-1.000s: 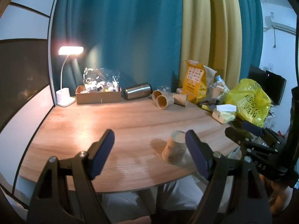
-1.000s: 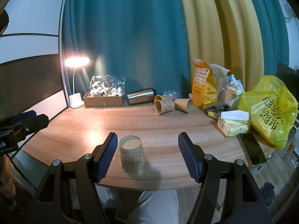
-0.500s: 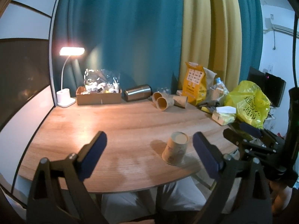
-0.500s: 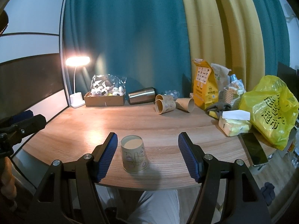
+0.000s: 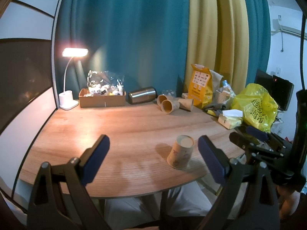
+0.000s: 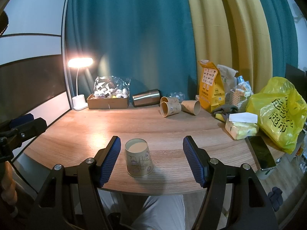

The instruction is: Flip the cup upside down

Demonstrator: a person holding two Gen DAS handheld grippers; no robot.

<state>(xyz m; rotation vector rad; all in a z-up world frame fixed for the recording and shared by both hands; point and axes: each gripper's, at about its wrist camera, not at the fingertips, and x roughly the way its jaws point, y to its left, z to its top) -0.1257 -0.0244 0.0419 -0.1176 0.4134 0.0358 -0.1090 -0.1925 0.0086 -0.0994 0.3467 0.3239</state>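
Observation:
A printed paper cup stands upside down, wide mouth on the wooden table, near the front edge. It also shows in the left wrist view. My right gripper is open and empty, its blue pads either side of the cup, not touching it. My left gripper is open wide and empty, with the cup just inside its right finger. The right gripper also shows at the right edge of the left wrist view.
Three paper cups lie on their sides at the back, beside a steel tumbler. A cardboard box and lit lamp stand back left. A yellow bag, tissue pack and phone are on the right.
My left gripper opened wider and drew back a little from the table. My right gripper and the cup stayed almost still.

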